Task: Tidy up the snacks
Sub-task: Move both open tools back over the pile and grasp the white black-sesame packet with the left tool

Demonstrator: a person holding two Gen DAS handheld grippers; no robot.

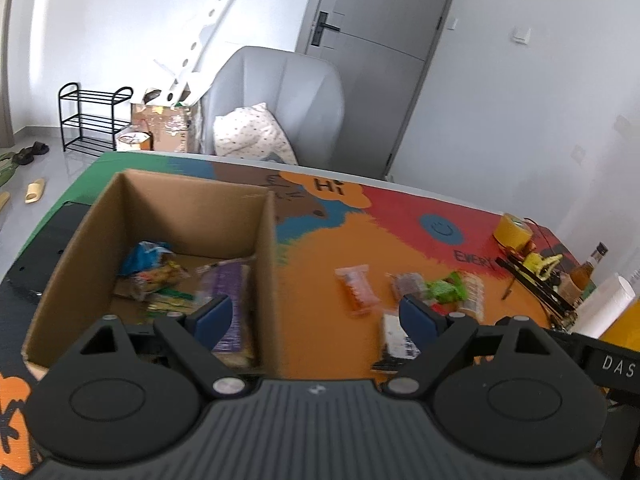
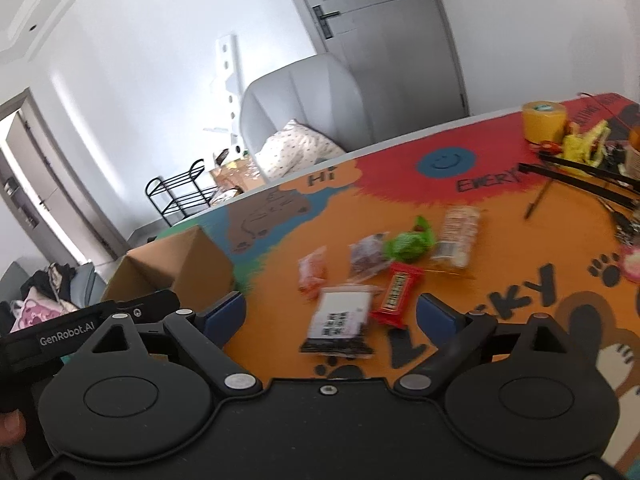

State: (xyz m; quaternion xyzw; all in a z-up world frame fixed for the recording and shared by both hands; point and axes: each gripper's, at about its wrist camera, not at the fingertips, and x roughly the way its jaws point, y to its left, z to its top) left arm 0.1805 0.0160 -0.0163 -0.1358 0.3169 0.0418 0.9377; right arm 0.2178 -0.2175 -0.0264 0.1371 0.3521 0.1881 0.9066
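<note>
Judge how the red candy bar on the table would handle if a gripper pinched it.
The red candy bar lies flat, so probably won't roll. Its glossy wrapper looks slippery and its crimped ends floppy. It seems light, likely sliding on the mat if nudged.

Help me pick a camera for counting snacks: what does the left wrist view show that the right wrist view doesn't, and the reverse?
Only the left wrist view looks into the cardboard box, where several snack packets already lie. Only the right wrist view clearly shows the red bar and the black paw prints on the mat. Both show the loose snacks on the orange mat, including the green packet, the yellow tape roll and the grey chair. Each view shows its own gripper open with nothing between the jaws.
</note>
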